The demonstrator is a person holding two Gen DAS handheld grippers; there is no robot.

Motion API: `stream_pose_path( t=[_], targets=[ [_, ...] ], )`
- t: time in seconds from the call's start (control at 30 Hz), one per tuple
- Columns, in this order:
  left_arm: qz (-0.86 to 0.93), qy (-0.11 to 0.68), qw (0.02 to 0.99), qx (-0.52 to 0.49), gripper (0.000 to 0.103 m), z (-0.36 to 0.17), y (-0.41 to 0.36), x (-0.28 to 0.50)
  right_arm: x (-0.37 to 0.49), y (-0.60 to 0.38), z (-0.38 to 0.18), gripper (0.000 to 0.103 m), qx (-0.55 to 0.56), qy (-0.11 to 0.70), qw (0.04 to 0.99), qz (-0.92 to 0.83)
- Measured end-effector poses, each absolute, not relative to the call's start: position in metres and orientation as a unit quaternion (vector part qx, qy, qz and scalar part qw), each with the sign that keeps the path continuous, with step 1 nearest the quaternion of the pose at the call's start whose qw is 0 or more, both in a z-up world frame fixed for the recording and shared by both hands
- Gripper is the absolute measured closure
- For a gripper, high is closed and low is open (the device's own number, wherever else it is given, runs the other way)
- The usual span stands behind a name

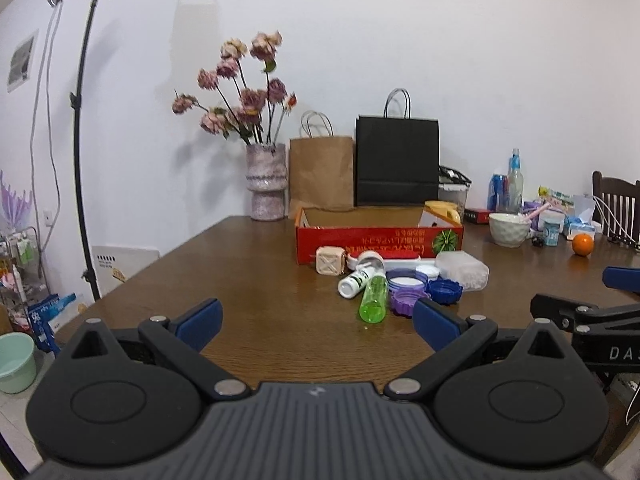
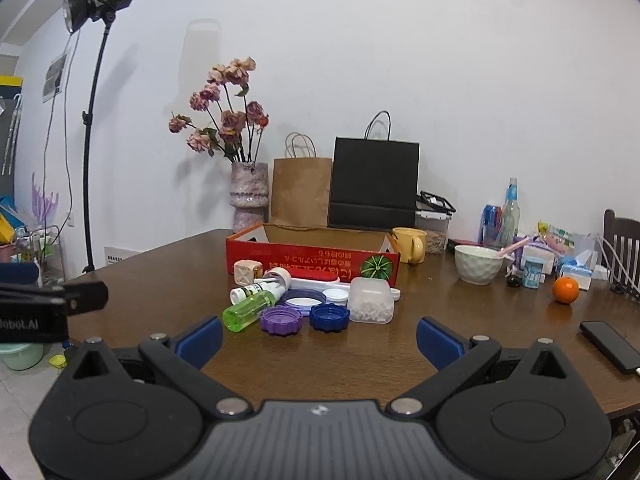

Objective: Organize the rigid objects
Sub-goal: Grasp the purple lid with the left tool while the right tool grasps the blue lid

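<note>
Rigid odds and ends are all heaped in one little cluster on the brown wooden table (image 2: pixel 360 364), right in front of the long red cardboard box (image 2: pixel 312 258), which I'd guess is where they're meant to end up since it's open on top and sits just behind the pile.

Going left to right in the right wrist view: a beige wooden cube (image 2: pixel 247 273) sits up against the box front, then a small white bottle with a green label (image 2: pixel 256 292) lying on its side, a clear green plastic bottle (image 2: pixel 249 312) also tipped over beside it, a purple ridged screw lid (image 2: pixel 281 320), a blue ridged screw lid (image 2: pixel 329 317), and a frosted plastic container of white beads (image 2: pixel 370 306) on the far right (the lids lie open side up, so the rims look grabbable).

Neither tool has touched anything. The left gripper (image 1: pixel 318 322) hangs back from the pile with its blue pads spread wide and nothing between them. Same for the right gripper (image 2: pixel 319 338), wide apart, empty, pointed roughly at the lids. My read: nothing's sorted yet, and the nearest lids or the green bottle look like the easy first pick.
</note>
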State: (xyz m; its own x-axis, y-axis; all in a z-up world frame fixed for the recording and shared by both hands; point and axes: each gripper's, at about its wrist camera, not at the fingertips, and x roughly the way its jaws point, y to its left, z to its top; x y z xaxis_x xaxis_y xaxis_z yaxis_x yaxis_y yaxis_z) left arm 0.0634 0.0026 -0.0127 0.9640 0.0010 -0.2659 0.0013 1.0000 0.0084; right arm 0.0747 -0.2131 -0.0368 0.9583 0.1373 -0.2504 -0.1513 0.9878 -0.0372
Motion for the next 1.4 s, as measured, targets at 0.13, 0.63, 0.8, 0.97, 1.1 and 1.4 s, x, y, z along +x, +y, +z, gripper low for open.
stream_pose_path(
  t=[0.13,0.63,0.8,0.97,1.1,1.4],
  targets=[
    [-0.01,0.154,0.988,0.002,0.0,-0.017,0.002,0.089,0.102,-0.215,-0.04,0.0,-0.022,0.136,0.988,0.069],
    [-0.119,0.218,0.969,0.003,0.016,-0.025,-0.038,0.195,0.227,-0.24,-0.048,0.002,-0.005,0.217,0.972,0.095],
    [-0.166,0.265,0.95,0.004,0.025,-0.043,-0.064,0.225,0.263,-0.252,-0.054,0.026,0.005,0.244,0.962,0.124],
    [-0.16,0.296,0.942,0.009,0.028,-0.058,-0.074,0.255,0.288,-0.251,-0.064,0.039,0.004,0.266,0.953,0.146],
    [-0.148,0.322,0.935,0.002,0.031,-0.067,-0.073,0.275,0.301,-0.244,-0.07,0.039,0.011,0.276,0.947,0.167],
    [-0.13,0.331,0.935,0.012,0.046,-0.076,-0.074,0.302,0.323,-0.233,-0.08,0.039,0.022,0.289,0.94,0.181]
  ],
)
